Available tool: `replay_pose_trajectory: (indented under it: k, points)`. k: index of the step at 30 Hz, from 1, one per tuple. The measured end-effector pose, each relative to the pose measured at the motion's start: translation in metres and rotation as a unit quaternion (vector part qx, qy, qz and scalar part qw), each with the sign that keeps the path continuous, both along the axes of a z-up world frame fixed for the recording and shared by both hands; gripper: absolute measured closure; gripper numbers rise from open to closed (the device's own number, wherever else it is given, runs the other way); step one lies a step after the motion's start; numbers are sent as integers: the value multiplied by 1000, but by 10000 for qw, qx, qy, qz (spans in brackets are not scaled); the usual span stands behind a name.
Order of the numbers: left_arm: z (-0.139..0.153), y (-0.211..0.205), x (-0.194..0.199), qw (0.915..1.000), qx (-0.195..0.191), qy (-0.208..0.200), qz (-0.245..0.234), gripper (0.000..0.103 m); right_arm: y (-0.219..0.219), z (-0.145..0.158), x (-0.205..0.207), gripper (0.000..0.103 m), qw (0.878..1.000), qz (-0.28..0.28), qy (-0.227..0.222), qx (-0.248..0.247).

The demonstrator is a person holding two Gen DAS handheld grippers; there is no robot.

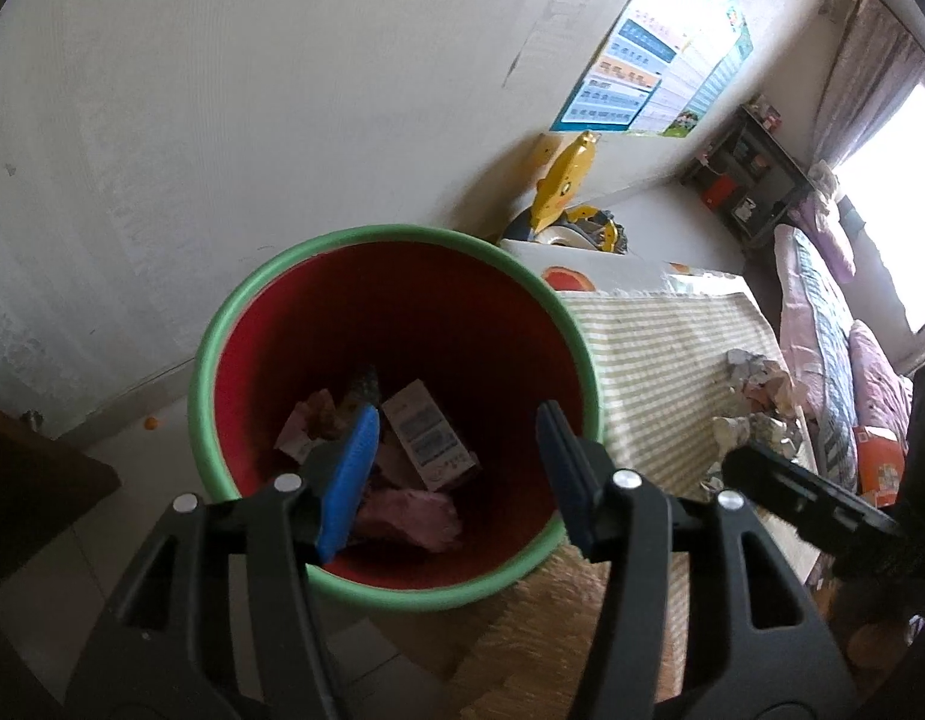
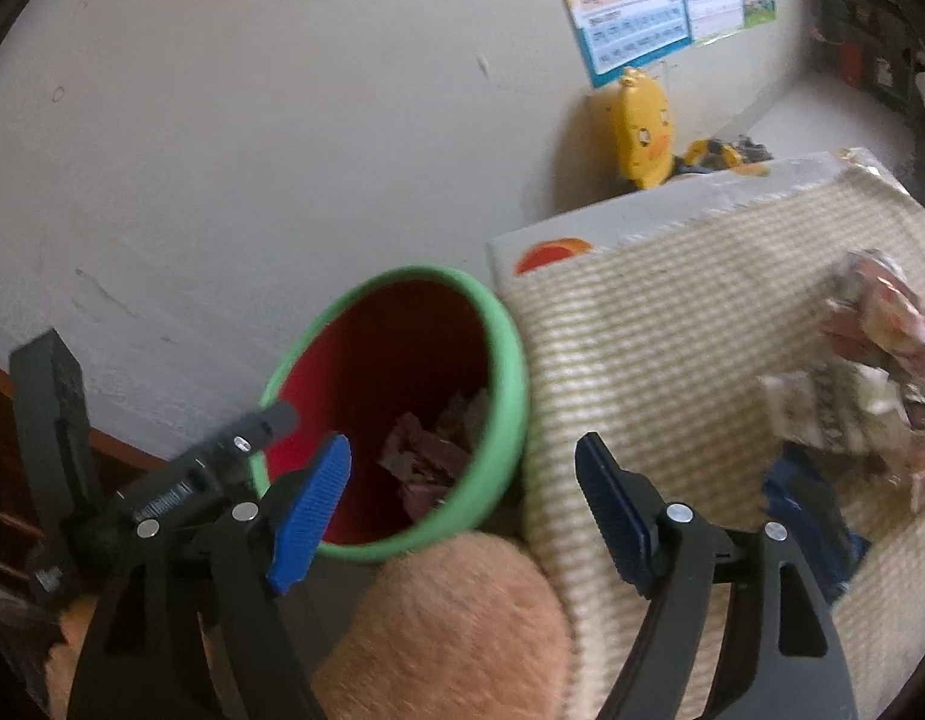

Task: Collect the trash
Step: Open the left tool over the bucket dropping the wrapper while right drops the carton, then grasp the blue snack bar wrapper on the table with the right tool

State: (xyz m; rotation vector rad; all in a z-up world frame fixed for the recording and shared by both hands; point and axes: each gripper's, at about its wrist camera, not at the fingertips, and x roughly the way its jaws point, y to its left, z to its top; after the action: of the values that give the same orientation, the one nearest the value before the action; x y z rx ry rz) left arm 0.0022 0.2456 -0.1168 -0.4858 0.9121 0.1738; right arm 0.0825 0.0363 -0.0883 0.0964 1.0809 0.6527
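The left gripper hangs over the red bin, jaws wide apart and holding nothing; the right gripper is likewise spread and bare, the bin at its eleven o'clock, crumpled trash at two o'clock on the striped cloth.

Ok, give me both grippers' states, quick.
Left gripper: open, empty, over the bin.
Right gripper: open, empty.
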Motion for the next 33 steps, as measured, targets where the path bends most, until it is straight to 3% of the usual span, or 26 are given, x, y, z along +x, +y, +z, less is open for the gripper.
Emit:
replay_pose_trajectory:
  k: [5,8,13,18,20,22,23,26,33]
  points:
    - [3,-19,-4,9998,-3,-1,-176,51,-46,-12,-8,24,9977,-363,-121,-561]
    - [1,-34,-4,9995,14,49,-321,51,-78,-24,-9,24,9903,-707,-293,-1161]
    - [2,-63,-1,9978,26,104,-653,51,-123,-50,4,24,9813,-1123,-64,-1564]
    - [10,-90,2,9952,126,61,-972,51,-128,-76,16,24,9761,-862,133,-1993]
    - [14,-99,2,9941,167,34,-1069,51,-128,-92,18,32,9723,-771,294,-2189]
    - [17,-108,2,9929,233,34,-1164,51,-132,-99,16,49,9722,-791,373,-2174]
    - [18,-110,2,9926,250,43,-1190,51,-136,-99,14,62,9734,-844,316,-2104]
    - [18,-123,5,9909,321,96,-1303,51,-149,-92,6,73,9800,-920,392,-1719]
    - [18,-174,26,9783,741,44,-1936,51,-193,-63,-23,75,9871,-1298,488,-804]
